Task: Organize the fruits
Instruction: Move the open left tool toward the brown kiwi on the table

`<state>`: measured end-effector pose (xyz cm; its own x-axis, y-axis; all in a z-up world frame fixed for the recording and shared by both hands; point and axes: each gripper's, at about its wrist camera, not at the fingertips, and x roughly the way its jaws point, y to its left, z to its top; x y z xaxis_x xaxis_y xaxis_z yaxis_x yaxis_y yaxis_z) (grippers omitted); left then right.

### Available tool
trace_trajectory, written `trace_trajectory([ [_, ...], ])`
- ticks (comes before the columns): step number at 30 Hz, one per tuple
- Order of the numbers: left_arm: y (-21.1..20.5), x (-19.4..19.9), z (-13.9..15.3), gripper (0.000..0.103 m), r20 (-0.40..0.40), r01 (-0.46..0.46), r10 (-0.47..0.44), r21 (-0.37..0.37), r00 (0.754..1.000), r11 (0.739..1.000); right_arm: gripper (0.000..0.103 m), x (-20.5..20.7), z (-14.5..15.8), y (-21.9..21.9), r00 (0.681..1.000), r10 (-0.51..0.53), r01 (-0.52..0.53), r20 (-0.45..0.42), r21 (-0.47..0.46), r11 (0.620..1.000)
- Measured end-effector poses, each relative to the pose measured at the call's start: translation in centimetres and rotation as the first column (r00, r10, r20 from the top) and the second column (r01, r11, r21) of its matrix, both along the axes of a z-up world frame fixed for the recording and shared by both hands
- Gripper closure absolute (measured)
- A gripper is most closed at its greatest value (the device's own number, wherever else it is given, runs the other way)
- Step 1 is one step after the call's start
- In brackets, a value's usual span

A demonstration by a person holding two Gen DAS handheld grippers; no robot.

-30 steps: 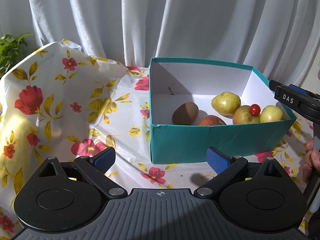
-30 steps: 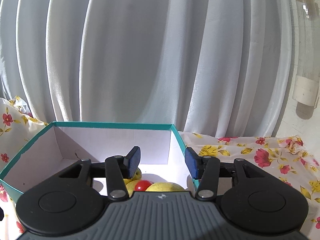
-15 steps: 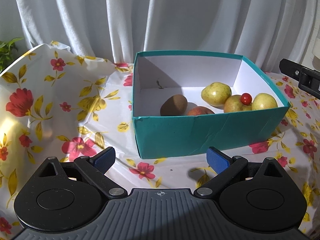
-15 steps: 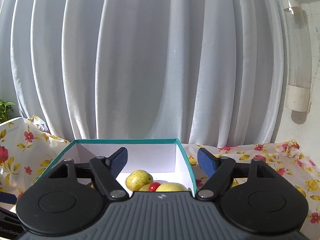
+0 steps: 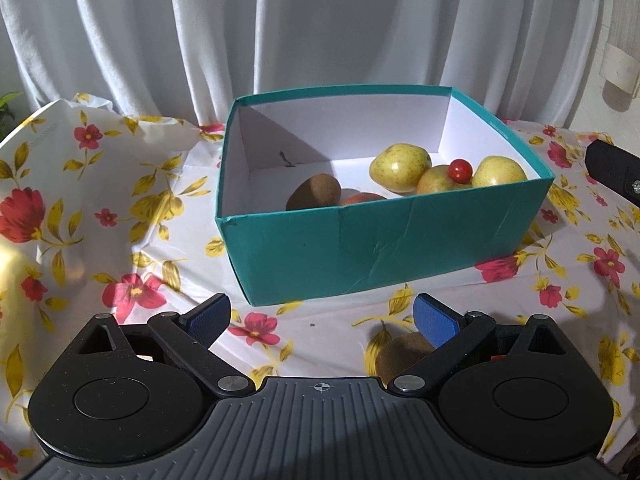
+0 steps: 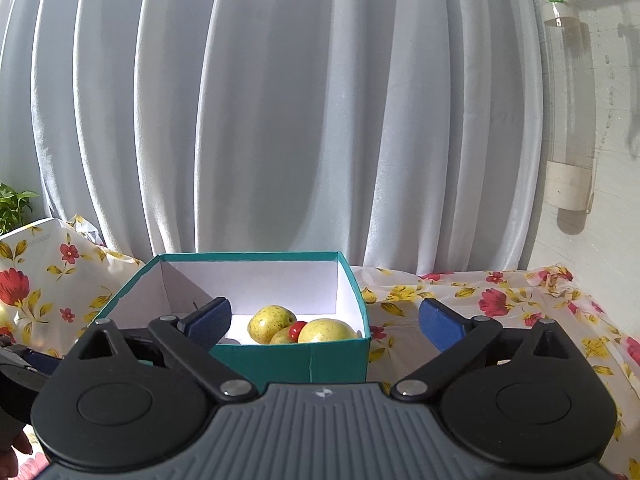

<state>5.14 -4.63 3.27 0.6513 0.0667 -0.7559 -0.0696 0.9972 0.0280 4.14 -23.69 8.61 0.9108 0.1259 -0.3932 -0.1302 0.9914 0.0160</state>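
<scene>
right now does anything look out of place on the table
One kiwi still lies on the tablecloth outside the teal box, just behind the open left claw; the other fruit are inside.

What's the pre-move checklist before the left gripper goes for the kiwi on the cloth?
1. Left gripper open and empty: ok.
2. Loose kiwi on the tablecloth, partly behind the left gripper's right finger; not centred between fingers: not ok.
3. Right gripper jaws have just been opening, nothing between them: ok.
4. Teal box has floor space free on its left side: ok.
5. Cherry tomato perched on the pears, stability: cannot tell.
</scene>
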Motion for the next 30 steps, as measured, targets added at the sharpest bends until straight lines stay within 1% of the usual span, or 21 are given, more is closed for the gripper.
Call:
trace_trajectory([
  [1,-0.1,-0.1,-0.2,0.003,-0.001,0.006,-0.006,0.0,1.0,1.0,0.0,-0.2,-0.1,-0.2,1.0,-0.006,0.006,-0.001,0.003,1.0],
  [8,-0.7,-1.1,-1.9,0.003,-0.002,0.051,-0.051,0.0,0.999,0.999,0.0,-1.8,-0.9,-1.5,0.998,-0.045,0.046,-0.031,0.013,0.999],
  [14,-1.6,-1.7,-3.4,0.003,-0.008,0.092,-0.092,0.015,0.996,0.996,0.0,-2.8,-1.7,-2.1,0.997,-0.054,0.055,-0.055,0.007,0.998],
  [16,-1.8,-1.7,-3.9,0.003,-0.009,0.103,-0.103,0.004,0.995,0.995,0.0,-2.9,-1.9,-2.4,0.997,-0.06,0.06,-0.058,-0.001,0.998],
  [19,-2.4,-1.6,-4.3,0.003,0.004,0.108,-0.108,-0.022,0.994,0.994,0.0,-3.1,-2.1,-3.0,0.995,-0.08,0.08,-0.06,-0.007,0.997],
  [23,-3.5,-1.2,-4.8,0.003,0.027,0.101,-0.1,-0.024,0.995,0.995,0.0,-3.1,-2.5,-3.6,0.993,-0.088,0.088,-0.079,-0.001,0.996],
  [26,-4.4,-0.7,-5.3,0.003,0.009,0.11,-0.11,-0.026,0.994,0.994,0.0,-3.1,-2.9,-3.6,0.993,-0.078,0.078,-0.093,-0.011,0.997],
  [30,-5.2,-0.5,-5.8,0.003,0.004,0.113,-0.113,-0.024,0.994,0.993,0.0,-3.2,-3.2,-3.9,0.992,-0.074,0.074,-0.101,-0.009,0.997],
])
